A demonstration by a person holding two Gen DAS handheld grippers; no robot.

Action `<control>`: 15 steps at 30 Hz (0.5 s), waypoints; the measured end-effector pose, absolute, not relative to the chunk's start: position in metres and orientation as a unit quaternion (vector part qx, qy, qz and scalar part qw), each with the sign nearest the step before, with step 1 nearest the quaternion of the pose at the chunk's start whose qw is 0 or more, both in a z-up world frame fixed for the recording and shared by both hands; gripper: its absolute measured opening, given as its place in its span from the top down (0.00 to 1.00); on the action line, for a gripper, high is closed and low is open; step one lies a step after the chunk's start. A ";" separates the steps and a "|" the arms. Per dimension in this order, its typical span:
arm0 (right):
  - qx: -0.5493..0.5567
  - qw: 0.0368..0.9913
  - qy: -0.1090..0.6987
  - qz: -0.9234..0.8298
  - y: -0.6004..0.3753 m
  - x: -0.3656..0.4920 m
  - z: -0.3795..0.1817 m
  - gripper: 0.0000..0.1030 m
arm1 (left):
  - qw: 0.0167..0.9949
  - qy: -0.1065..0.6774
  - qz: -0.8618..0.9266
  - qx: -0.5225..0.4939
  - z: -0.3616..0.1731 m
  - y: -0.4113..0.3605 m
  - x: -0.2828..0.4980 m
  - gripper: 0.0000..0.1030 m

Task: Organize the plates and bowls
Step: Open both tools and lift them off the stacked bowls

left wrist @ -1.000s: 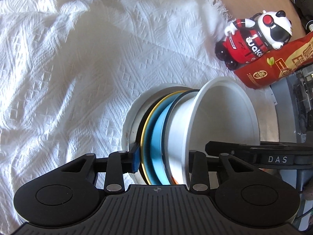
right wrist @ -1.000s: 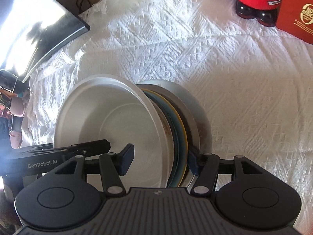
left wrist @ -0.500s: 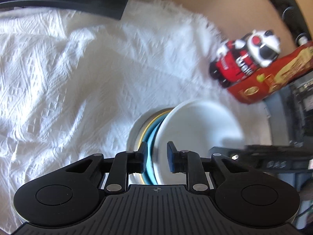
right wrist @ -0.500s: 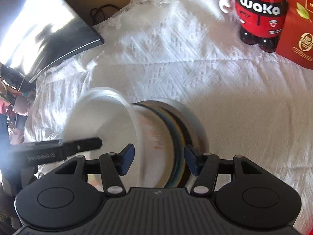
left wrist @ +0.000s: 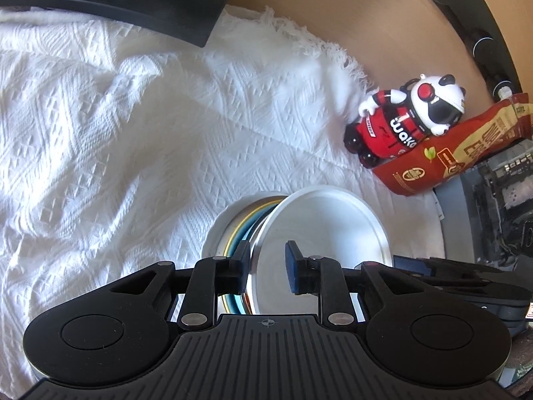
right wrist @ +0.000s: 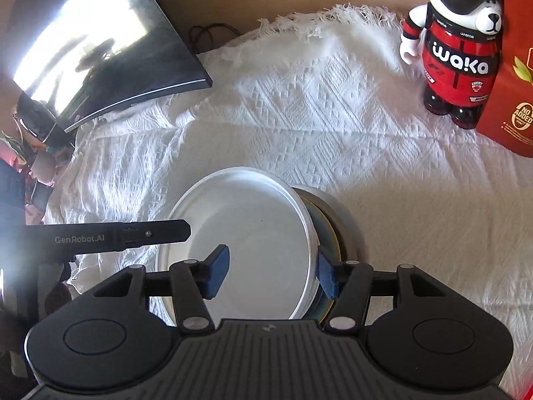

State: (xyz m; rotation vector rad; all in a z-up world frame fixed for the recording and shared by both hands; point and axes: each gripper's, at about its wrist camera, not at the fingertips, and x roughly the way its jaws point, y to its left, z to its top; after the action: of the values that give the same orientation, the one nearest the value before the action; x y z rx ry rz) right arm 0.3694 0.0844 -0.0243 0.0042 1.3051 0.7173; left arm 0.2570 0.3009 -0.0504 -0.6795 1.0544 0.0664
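White woven cloth (left wrist: 133, 133) covers the table. The stack sits on it toward the near edge, tipped up on its side: white bowl (left wrist: 326, 226) in front, then a blue plate (left wrist: 240, 238), a yellow-rimmed plate (left wrist: 230, 243) and a white plate (left wrist: 213, 233) nested behind it. Can't tell if the bottom edge rests on the cloth.

Left gripper (left wrist: 266, 260): jaws have just been closing, then backed off slightly. The bowl wall is between them. The outer pad is at the wall and the inner pad stands clear inside the bowl, so it's released, no clamp.

Right gripper (right wrist: 271, 270): mid-width, one pad inside the bowl, the other at the rim by the plate edges. Can't tell if it's pressing.

Bear figure (right wrist: 459, 53) and red bag (left wrist: 449, 163) stand at the far corner, touching each other. Dark monitor (right wrist: 100, 50) is at the other far side.
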 end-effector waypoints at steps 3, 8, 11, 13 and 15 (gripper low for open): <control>0.004 0.735 0.594 0.326 0.083 0.369 -0.025 0.45 | 0.810 0.492 0.029 -0.319 -0.048 0.299 0.255 0.77; -0.001 0.739 0.594 0.319 0.081 0.368 -0.028 0.45 | 0.814 0.486 0.026 -0.317 -0.040 0.296 0.252 0.78; -0.003 0.739 0.595 0.316 0.079 0.367 -0.029 0.45 | 0.816 0.484 0.028 -0.315 -0.036 0.296 0.251 0.78; -0.005 0.741 0.594 0.314 0.078 0.365 -0.029 0.45 | 0.816 0.485 0.027 -0.315 -0.036 0.297 0.251 0.78; -0.005 0.743 0.592 0.313 0.079 0.362 -0.027 0.45 | 0.815 0.487 0.026 -0.314 -0.036 0.297 0.251 0.78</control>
State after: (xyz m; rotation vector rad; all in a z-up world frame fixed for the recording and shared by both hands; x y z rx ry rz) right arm 0.3623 0.0786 -0.0273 -0.0118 1.2962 0.6859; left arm 0.2511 0.2973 -0.0364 -0.6701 1.0388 0.0562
